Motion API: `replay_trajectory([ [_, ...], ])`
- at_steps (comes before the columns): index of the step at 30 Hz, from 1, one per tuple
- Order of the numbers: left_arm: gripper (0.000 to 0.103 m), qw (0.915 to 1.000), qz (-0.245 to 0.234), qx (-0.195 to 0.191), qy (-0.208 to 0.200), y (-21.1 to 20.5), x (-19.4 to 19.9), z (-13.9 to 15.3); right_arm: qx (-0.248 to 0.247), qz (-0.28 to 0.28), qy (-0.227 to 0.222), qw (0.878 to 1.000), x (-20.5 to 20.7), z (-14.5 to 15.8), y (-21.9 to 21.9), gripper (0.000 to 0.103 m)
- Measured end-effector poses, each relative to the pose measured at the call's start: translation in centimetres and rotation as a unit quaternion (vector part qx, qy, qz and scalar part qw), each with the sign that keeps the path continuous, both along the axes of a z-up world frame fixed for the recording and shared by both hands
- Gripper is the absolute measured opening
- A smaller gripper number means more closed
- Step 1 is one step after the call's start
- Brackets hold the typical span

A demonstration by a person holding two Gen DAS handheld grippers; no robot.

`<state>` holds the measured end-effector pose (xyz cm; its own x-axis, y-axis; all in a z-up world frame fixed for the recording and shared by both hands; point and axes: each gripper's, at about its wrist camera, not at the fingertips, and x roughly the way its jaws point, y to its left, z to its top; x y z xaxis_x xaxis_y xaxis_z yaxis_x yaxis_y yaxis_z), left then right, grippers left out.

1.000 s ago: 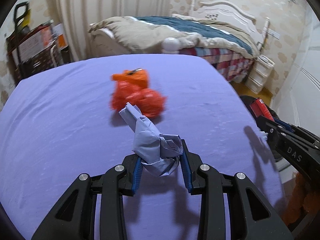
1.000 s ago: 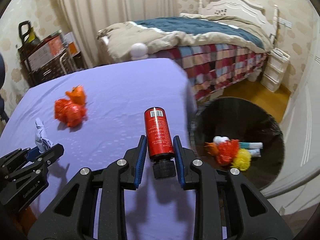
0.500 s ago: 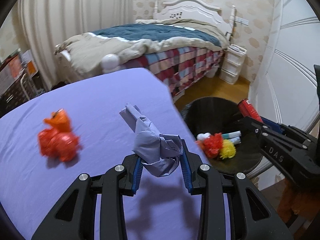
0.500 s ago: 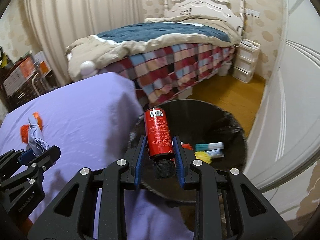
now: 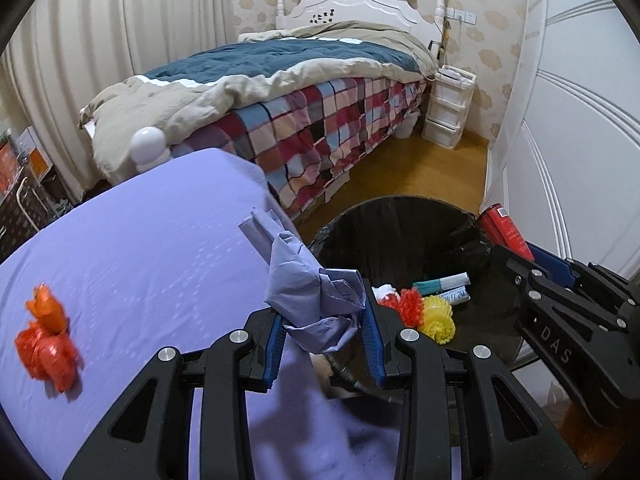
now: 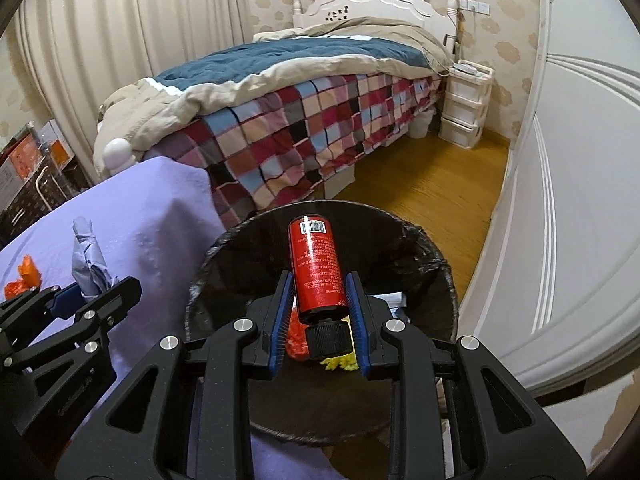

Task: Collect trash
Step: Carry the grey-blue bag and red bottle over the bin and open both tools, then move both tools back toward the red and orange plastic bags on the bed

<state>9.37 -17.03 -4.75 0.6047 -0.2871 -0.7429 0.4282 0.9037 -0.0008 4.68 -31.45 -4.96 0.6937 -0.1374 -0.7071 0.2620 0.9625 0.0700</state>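
Left wrist view: left tongs [image 5: 323,330] clenched on crumpled lilac paper wad [image 5: 310,286], centre of frame, at edge of purple-covered surface [image 5: 140,264]. Black-lined bin [image 5: 404,232] centre right, holding red and yellow scraps [image 5: 426,312] and markers. Orange wrapper [image 5: 46,340] lies lower left on surface.

Right wrist view: right tongs [image 6: 319,314] grasping red bottle [image 6: 317,268], cap toward camera, over bin [image 6: 432,292] in centre frame. Left tongs [image 6: 92,290] with paper wad [image 6: 86,258] at left edge.

Two grippers, a left gripper [image 5: 323,330] and a right gripper [image 6: 318,316]. One red bottle [image 6: 318,272], one crumpled lilac paper [image 5: 308,292], one orange wrapper [image 5: 46,344] on the one purple-covered table [image 5: 140,260]. One black bin [image 5: 400,232] holds two marker pens [image 5: 442,282], one red pompom [image 5: 412,304], one yellow pompom [image 5: 438,318].
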Motion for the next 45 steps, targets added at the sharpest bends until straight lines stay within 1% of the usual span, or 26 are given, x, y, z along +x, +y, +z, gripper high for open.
replay_trajectory([
  [9,0.035,0.9997,-0.012,0.019,-0.002,-2.9,1.3,-1.0,0.008,-0.012,0.007,1.0,1.4,-1.0,-1.7,0.026],
  [16,0.036,0.9995,-0.014,0.029,-0.001,-3.5,1.6,-1.3,0.012,-0.018,0.011,1.0,1.6,-1.8,-2.4,0.027],
  [18,0.042,0.9994,-0.013,0.034,-0.001,-3.6,1.6,-1.4,0.012,-0.021,0.01,1.0,1.6,-1.8,-2.5,0.027],
  [19,0.051,0.9994,-0.012,0.033,-0.003,-3.6,1.5,-1.3,0.011,-0.023,0.009,1.0,1.6,-1.9,-2.6,0.028],
  [20,0.058,0.9994,-0.01,0.032,-0.005,-3.6,1.5,-1.2,0.012,-0.024,0.009,1.0,1.6,-1.9,-2.6,0.029],
  [22,0.062,0.9995,-0.008,0.03,-0.008,-3.5,1.5,-1.0,0.012,-0.028,0.004,1.0,1.4,-1.8,-2.7,0.043],
  [26,0.071,0.9995,-0.006,0.028,-0.011,-3.3,1.5,-0.8,0.006,-0.032,0.001,0.999,1.2,-1.6,-2.7,0.044],
  [28,0.071,0.9996,-0.005,0.026,-0.011,-3.2,1.3,-0.7,0.006,-0.034,0.001,0.999,0.9,-1.5,-2.6,0.044],
  [33,0.072,0.9996,0.007,0.024,-0.011,-2.0,0.8,-0.4,0.009,-0.036,0.0,0.999,0.3,-1.2,-2.1,0.046],
  [36,0.072,0.9995,0.019,0.024,-0.012,-0.7,0.3,-0.2,0.01,-0.032,0.0,0.999,-0.3,-1.1,-1.4,0.051],
  [41,0.072,0.9982,0.05,0.031,-0.008,3.0,-1.1,-0.4,0.019,-0.017,0.0,1.0,-1.6,-0.8,0.8,0.051],
  [43,0.072,0.9966,0.072,0.038,-0.006,4.9,-1.6,-0.7,0.024,-0.002,0.0,1.0,-2.1,-0.7,2.3,0.052],
  [45,0.072,0.9955,0.088,0.037,-0.001,6.6,-2.0,-0.8,0.023,0.012,0.0,1.0,-2.3,-0.5,3.7,0.052],
])
